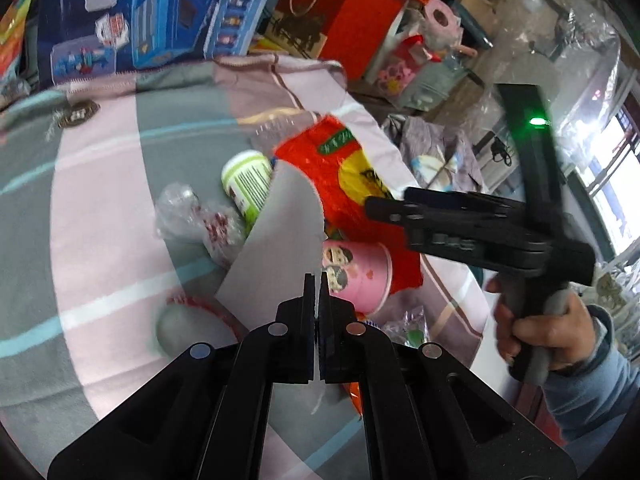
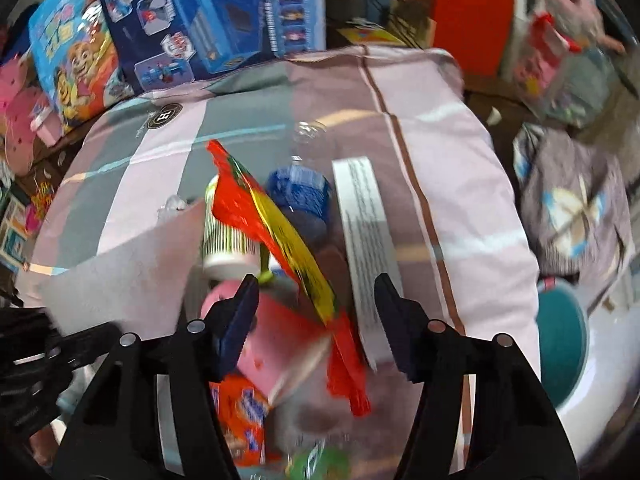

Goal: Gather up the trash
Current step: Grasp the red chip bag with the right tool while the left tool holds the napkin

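Trash lies on a pink and grey striped bedspread (image 1: 100,216). My left gripper (image 1: 318,280) is shut on a grey sheet of card (image 1: 280,236) and holds it up. Behind it lie a red and yellow wrapper (image 1: 340,172), a pink paper cup (image 1: 360,276), a green and white tub (image 1: 248,180) and crumpled clear plastic (image 1: 192,216). My right gripper (image 2: 316,296) is open above the pink cup (image 2: 276,352) and the red wrapper (image 2: 280,232), holding nothing. It also shows in the left wrist view (image 1: 376,208), at the right. A blue-labelled bottle (image 2: 300,196) and a white strip (image 2: 368,248) lie beyond.
Toy boxes (image 1: 160,12) and a red bag (image 1: 352,20) stand behind the bed. Clothes and clutter (image 2: 576,200) lie on the floor to the right. A teal and white bin (image 2: 568,344) stands at the right. An orange packet (image 2: 244,416) lies near the front.
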Demonstrator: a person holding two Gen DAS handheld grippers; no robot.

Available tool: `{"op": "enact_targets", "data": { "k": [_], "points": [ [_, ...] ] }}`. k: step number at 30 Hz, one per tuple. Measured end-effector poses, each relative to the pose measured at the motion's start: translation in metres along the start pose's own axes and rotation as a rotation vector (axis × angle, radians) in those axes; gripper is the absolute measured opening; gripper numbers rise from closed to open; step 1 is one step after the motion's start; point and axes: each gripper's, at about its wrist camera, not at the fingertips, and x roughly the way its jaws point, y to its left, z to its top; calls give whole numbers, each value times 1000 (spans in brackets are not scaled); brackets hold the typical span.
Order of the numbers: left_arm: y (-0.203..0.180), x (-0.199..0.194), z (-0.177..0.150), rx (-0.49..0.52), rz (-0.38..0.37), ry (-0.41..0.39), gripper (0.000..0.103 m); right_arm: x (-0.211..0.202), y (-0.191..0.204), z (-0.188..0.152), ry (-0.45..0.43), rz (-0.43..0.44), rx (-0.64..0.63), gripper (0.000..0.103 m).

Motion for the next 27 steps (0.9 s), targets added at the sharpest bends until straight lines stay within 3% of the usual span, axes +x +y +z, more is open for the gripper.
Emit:
{"op": "enact_targets", "data": {
  "k": [1, 2, 3, 12, 19, 27],
  "points": [
    [1, -1, 2, -6, 3, -3, 1, 5, 2, 3, 8, 3, -8, 28],
    [1, -3, 4, -13, 4, -5, 1, 10, 3, 4, 21, 14, -12, 13],
    [1, -5, 7, -17, 6, -11, 1, 14, 3, 4, 42, 38, -3, 6],
    [-28, -24, 30, 35, 21, -63, 1, -47, -24, 3, -104, 116, 94, 3],
    [-75, -33, 49, 112, 9, -94, 1, -93, -73, -9, -200, 102, 182, 3],
    [-160, -3, 61, 246, -99, -50, 1, -120, -156, -57, -232, 54, 332, 3]
  ]
}}
